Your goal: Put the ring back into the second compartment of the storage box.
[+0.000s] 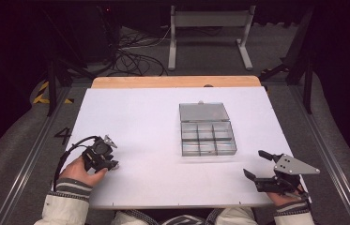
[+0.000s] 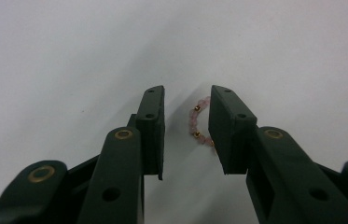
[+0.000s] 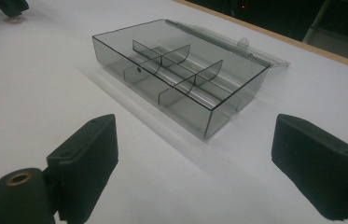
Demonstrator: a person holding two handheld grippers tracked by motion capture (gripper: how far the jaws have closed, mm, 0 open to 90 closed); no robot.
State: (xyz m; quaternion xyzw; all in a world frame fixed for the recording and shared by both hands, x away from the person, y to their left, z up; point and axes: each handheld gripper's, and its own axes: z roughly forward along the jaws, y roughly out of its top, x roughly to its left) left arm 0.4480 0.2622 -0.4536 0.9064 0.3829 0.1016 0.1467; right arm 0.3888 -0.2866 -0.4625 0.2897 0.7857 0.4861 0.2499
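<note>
Pink beads with small gold spacers make up a little bracelet point(image 2: 198, 124) that lies flat on the white table point(image 1: 144, 122), at its near left. In the left gripper view it sits right between the two black jaws of the left gripper point(image 2: 186, 126), which points down at it. The jaws stand narrowly apart, and the curved string runs along the gap, close against the right-hand jaw with part of it hidden behind that jaw. Whether that jaw already touches the beads I cannot tell; the other jaw stands clear of them, so nothing is gripped yet. Since the string lies lengthwise in the gap, closing should pinch it across its thin side, and the beads may roll or slip out.

Well to the right, the clear box point(image 1: 207, 132) with its small compartments stands mid-table, lid folded back on the far side. The right gripper point(image 1: 260, 166) rests at the near right edge, jaws wide apart and empty, facing the box point(image 3: 181, 74). So the left hand point(image 1: 81, 169) is the nearer one for the bracelet, and the box lies to its right and a little farther off.
</note>
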